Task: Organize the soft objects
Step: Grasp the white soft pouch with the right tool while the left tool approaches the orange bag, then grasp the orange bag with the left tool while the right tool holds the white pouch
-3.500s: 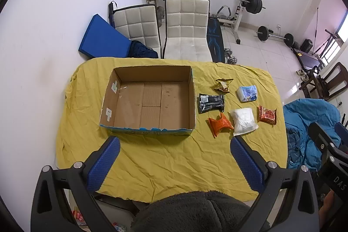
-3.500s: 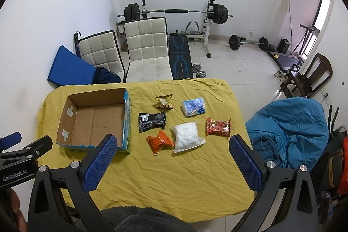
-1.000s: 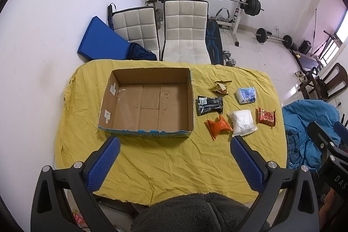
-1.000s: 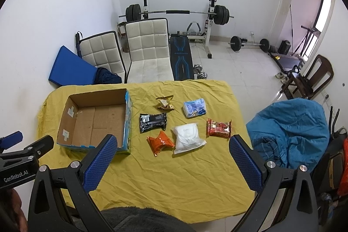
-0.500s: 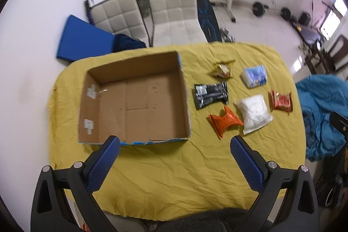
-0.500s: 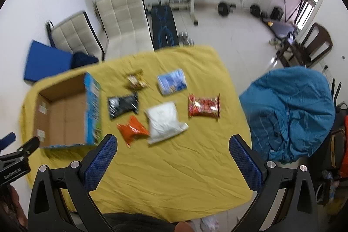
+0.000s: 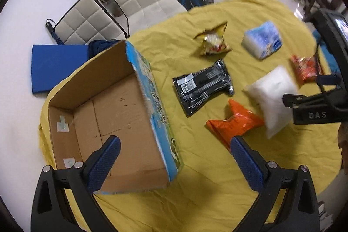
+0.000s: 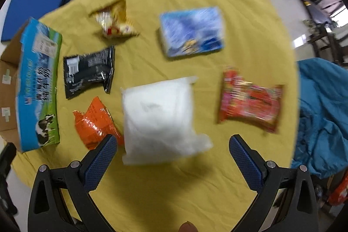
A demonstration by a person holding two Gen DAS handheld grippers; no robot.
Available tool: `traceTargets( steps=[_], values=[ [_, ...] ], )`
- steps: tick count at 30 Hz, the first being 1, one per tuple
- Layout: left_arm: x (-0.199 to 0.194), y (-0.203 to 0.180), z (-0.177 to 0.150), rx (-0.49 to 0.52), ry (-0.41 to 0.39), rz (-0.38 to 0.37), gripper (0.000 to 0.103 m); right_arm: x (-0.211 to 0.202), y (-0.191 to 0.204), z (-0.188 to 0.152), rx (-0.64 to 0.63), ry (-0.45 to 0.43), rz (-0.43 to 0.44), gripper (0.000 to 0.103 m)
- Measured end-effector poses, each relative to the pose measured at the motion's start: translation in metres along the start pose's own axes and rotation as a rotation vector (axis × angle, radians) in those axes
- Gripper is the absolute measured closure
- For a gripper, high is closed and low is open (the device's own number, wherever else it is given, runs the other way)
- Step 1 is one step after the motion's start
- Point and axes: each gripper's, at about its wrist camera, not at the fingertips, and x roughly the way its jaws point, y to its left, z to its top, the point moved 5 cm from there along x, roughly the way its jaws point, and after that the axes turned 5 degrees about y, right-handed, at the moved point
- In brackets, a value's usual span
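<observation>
Above the bench point(image 8: 174, 188), right gripper point(image 8: 173, 146) and left gripper point(image 7: 175, 148), both wide open and empty, approach; next: grasp white pouch point(image 8: 159, 116) for the box point(image 7: 113, 114).

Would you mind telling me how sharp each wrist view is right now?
Right wrist view: heavy motion blur; the white bag and blue pack are smeared, print unreadable. Left wrist view: milder blur; the black packet barcode and cardboard box edges stay fairly crisp. Both show fisheye curvature.

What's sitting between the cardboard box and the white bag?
Two packets: a black packet and an orange packet, seen in the right wrist view between the box and white bag.
</observation>
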Motion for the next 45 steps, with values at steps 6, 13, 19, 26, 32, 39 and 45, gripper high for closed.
traceTargets(
  steps=[6,13,19,26,32,39,45],
  values=[
    [0.029,-0.012,0.002,0.056,0.041,0.004,0.0,0.068,0.023,0.017,-0.046,0.13,0.014,0.0],
    [0.03,-0.046,0.012,0.226,0.003,-0.066,0.0,0.085,0.005,0.01,0.011,0.203,0.028,0.024],
    [0.06,-0.084,0.028,0.426,0.056,-0.048,0.006,0.084,-0.028,-0.021,0.071,0.217,-0.003,0.024],
    [0.107,-0.108,0.032,0.444,0.23,-0.144,0.036,0.102,-0.037,-0.053,0.107,0.227,0.019,0.024],
    [0.107,-0.105,0.034,0.282,0.297,-0.271,0.064,0.117,-0.033,-0.078,0.125,0.235,0.049,0.025],
    [0.118,-0.108,0.019,0.342,0.311,-0.216,0.043,0.136,-0.015,-0.096,0.098,0.247,0.035,0.025],
    [0.142,-0.114,0.006,0.308,0.329,-0.22,0.052,0.15,-0.008,-0.1,0.106,0.257,0.035,0.025]
  ],
)
